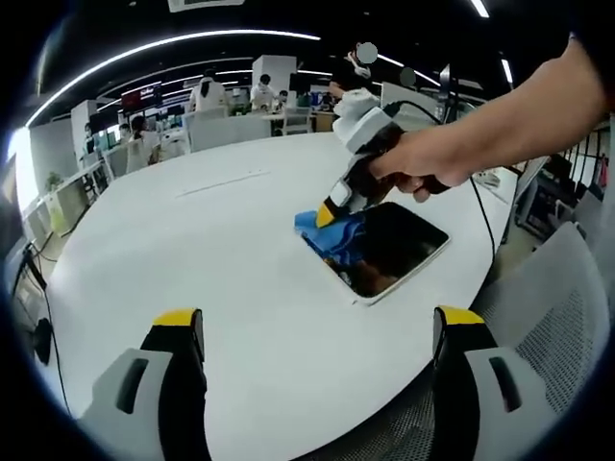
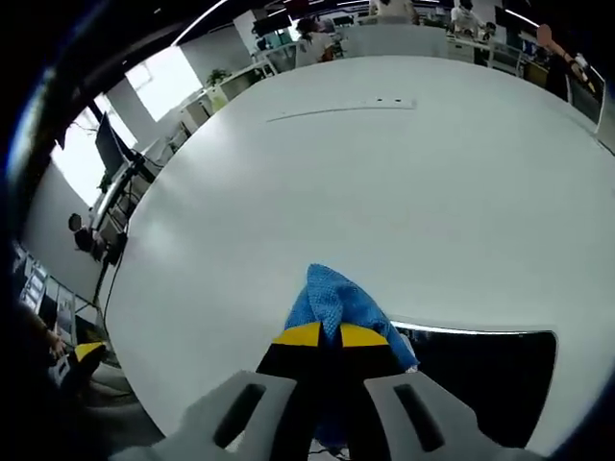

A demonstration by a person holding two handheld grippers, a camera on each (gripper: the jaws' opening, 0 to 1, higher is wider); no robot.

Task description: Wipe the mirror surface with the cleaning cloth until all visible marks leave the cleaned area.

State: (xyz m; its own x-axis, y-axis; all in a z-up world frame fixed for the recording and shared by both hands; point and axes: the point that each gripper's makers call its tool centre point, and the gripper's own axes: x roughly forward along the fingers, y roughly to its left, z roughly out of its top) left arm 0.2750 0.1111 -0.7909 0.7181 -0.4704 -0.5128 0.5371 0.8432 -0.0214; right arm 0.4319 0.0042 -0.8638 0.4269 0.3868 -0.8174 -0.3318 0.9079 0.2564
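In the left gripper view, the left gripper [image 1: 319,331] is hovering above the near part of the white table [image 1: 221,250], and its two yellow-tipped jaws are standing wide apart with nothing between them. Beyond it, the right gripper [image 1: 327,215] is coming into this view from the right, held by a person's hand [image 1: 423,161], and it is pressing down at the far-left corner of the mirror [image 1: 394,248]. The mirror is lying flat on the table near the right edge, dark and reflecting, with a thin white border around it. The blue cleaning cloth [image 1: 332,233] is sitting bunched on that corner of the mirror, partly on the glass and partly touching the table beside it. In the right gripper view, the right gripper [image 2: 321,335] is having its jaws pressed together on the cleaning cloth [image 2: 336,300], which is rising in a crumpled fold just above the yellow tips and hanging a little on both sides. The dark mirror [image 2: 480,370] is lying to the right of the jaws, and the cloth is overlapping its edge. I cannot tell whether any marks are on the glass. A grey mesh chair [image 1: 567,317] is standing beside the table on the right, and several people are sitting at desks far behind the table
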